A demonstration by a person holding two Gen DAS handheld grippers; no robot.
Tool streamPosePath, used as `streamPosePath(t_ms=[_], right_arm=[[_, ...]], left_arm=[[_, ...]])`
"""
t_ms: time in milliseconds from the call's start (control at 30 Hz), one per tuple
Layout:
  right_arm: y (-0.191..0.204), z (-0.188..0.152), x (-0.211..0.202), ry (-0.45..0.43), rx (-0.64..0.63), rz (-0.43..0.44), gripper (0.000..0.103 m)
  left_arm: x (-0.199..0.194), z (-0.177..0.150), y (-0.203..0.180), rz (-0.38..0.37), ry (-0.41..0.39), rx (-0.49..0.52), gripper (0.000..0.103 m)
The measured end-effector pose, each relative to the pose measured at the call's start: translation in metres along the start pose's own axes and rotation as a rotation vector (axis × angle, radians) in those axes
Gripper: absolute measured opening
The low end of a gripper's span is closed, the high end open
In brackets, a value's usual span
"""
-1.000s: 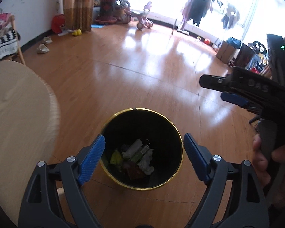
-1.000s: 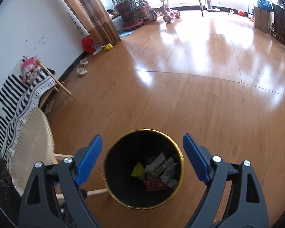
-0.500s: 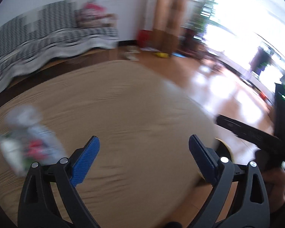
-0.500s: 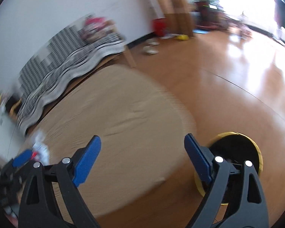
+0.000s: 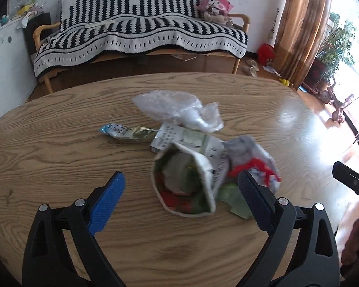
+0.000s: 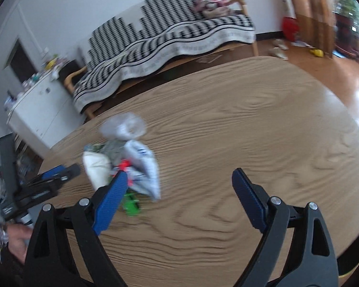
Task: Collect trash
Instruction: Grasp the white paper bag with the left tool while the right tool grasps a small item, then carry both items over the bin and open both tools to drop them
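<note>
Over the desk (image 5: 59, 143) now sit both of my claws, where a second ago they looked down into a black, gold-rimmed bin on the floor; the bin is out of both views. The left claw (image 5: 182, 191) has its blue pads wide apart with nothing pinched; the white paper bag (image 5: 184, 181) lies on the desk between and beyond them. The right claw (image 6: 179, 191) is equally spread and empty, over bare wood towards the desk's right side.

The desk is a rounded top of pale wood grain. Behind it stands a wooden bench under a black-and-white striped blanket (image 5: 141, 24), with a pink plush toy (image 5: 215, 6) at its right end, a brown curtain (image 5: 304, 24) and potted plants by a bright window.

The trash sits in one heap near the desk's middle. The paper bag's open mouth faces my left camera. A silvery snack wrapper (image 5: 126, 132) lies with its long axis roughly parallel to the far edge, its sealed end pointing left. A crumpled clear plastic bag (image 5: 174, 110) lies on the far side, a red-and-white wrapper (image 5: 253, 160) on the right, and a green scrap (image 5: 234, 201) nearest me.
</note>
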State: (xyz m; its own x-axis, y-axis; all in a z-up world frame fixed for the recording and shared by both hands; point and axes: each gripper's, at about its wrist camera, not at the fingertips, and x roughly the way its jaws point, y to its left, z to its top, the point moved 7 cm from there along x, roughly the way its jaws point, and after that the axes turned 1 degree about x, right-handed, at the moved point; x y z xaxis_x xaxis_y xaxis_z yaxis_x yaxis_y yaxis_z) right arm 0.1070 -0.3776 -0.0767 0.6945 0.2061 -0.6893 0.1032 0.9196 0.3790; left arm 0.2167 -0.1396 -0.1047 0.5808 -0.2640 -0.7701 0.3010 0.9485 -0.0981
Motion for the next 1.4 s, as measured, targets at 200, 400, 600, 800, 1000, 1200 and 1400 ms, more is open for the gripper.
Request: streamPosePath(t_ms=[200, 400, 600, 800, 1000, 1200, 1400], right_arm=[[0.025, -0.003, 0.019, 0.027, -0.032, 0.013, 0.086], [0.035, -0.002, 0.037, 0.053, -0.045, 0.018, 0.083], [0.056, -0.005, 0.063, 0.104, -0.064, 0.053, 0.065], [0.062, -0.008, 0.081, 0.137, -0.058, 0.042, 0.049], [0.062, -0.005, 0.078, 0.123, -0.047, 0.061, 0.012], [0.06, 0.01, 0.043, 0.022, -0.032, 0.101, 0.012], [0.027, 0.018, 0.012, -0.03, -0.001, 0.064, 0.012]], left_arm=[[0.031, 0.002, 0.001, -0.032, 0.02, -0.006, 0.093], [0.051, -0.006, 0.005, 0.02, 0.079, 0.024, 0.084], [0.031, -0.002, 0.018, 0.011, 0.033, 0.007, 0.056], [0.011, -0.003, 0.032, 0.022, 0.013, -0.014, 0.056], [0.001, -0.002, 0.037, 0.024, -0.004, -0.031, 0.056], [-0.005, 0.002, 0.026, 0.012, -0.028, -0.028, 0.056], [-0.01, 0.006, -0.01, -0.035, -0.047, 0.003, 0.056]])
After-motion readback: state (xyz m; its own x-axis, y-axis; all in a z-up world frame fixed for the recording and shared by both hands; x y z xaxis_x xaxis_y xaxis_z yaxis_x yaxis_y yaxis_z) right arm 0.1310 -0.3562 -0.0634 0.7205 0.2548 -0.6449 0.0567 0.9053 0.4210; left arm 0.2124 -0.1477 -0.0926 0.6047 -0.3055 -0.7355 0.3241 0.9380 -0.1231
